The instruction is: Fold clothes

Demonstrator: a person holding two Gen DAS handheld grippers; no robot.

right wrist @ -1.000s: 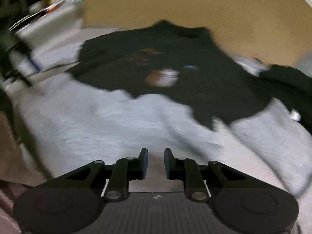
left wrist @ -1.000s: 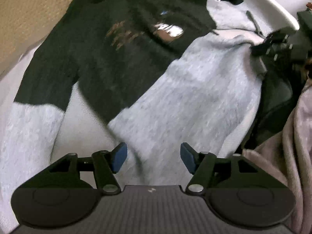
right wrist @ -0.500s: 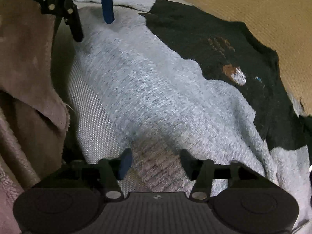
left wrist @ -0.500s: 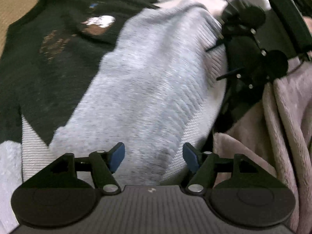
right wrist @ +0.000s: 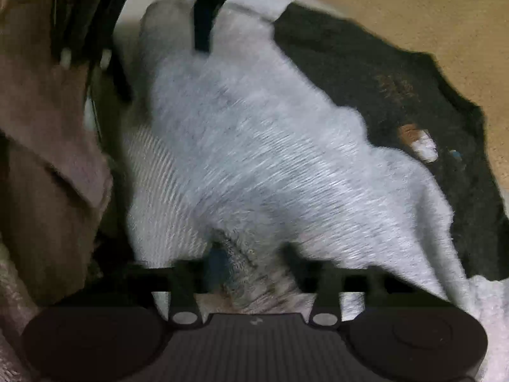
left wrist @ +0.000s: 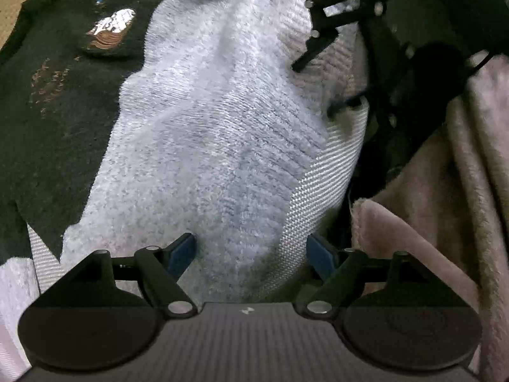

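Note:
A sweater with a fuzzy light-grey lower half and a black upper half bearing a small patch lies spread on a white woven surface. My left gripper is open, its blue pads straddling the grey hem at its near corner. In the right wrist view the same sweater fills the frame. My right gripper is open, with the ribbed grey hem bunched between its jaws. The other gripper shows at the top of each view.
A pinkish-brown plush blanket lies beside the sweater, at right in the left wrist view and at left in the right wrist view. Tan carpet lies beyond the black half.
Both grippers have dropped down to the sweater's grey hem edge. The right gripper, shut a second ago, has opened around the ribbed hem. The left stayed open.

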